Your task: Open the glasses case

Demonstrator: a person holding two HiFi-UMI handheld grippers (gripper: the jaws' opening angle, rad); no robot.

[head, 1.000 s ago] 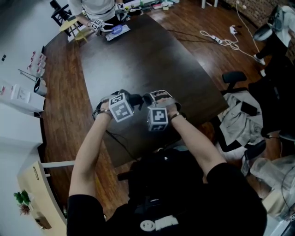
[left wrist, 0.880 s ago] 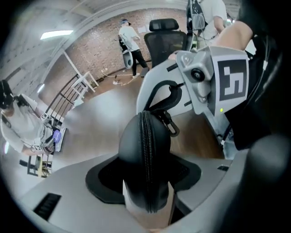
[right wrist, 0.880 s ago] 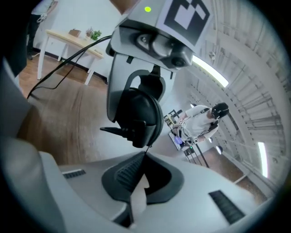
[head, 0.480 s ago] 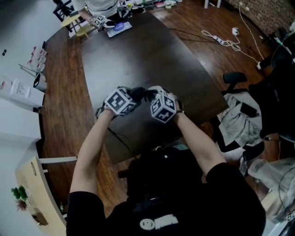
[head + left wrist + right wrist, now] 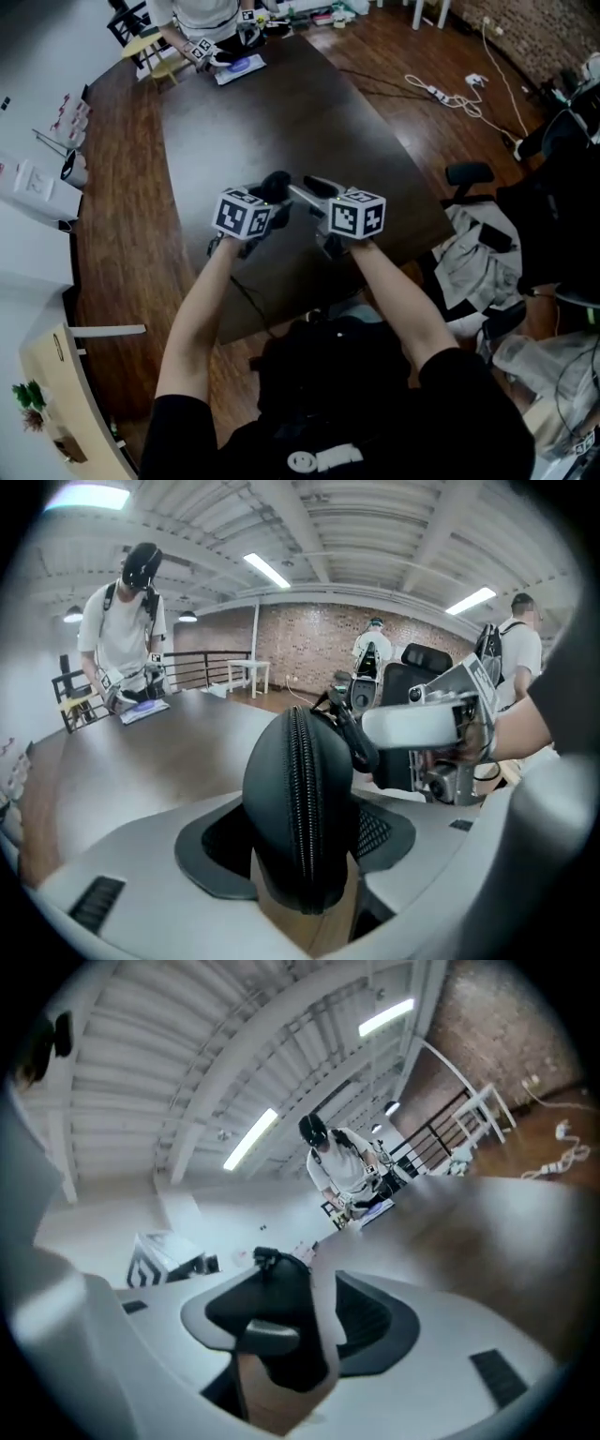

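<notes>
Head view: both grippers raised over the dark table (image 5: pixel 281 103), close to its near edge. Clamped in the left gripper (image 5: pixel 267 199), the black glasses case (image 5: pixel 277 178), clear of the tabletop by the look of it. Just beside it, the right gripper (image 5: pixel 307 190), tips toward the case's end.

Left gripper view: case upright between the pads, squeezed on both flanks, zipper (image 5: pixel 303 761) facing the camera and closed along its visible run. Pale jaw of the right gripper reaching in at the case's upper right.

Right gripper view: jaws spread, just opened — a dark rounded shape (image 5: pixel 281 1321) between them, toward the left pad. Probably the case's end or its pull, and not pinched as far as can be told.

Step in hand, at a guess: finding a fresh hold on the zipper pull, with no unzipping visible yet. Next: close squarely on the pull, then draw it along the seam while keeping the case steady.

No brand or readable writing on the case — only square markers on the cubes (image 5: pixel 246 214).
</notes>
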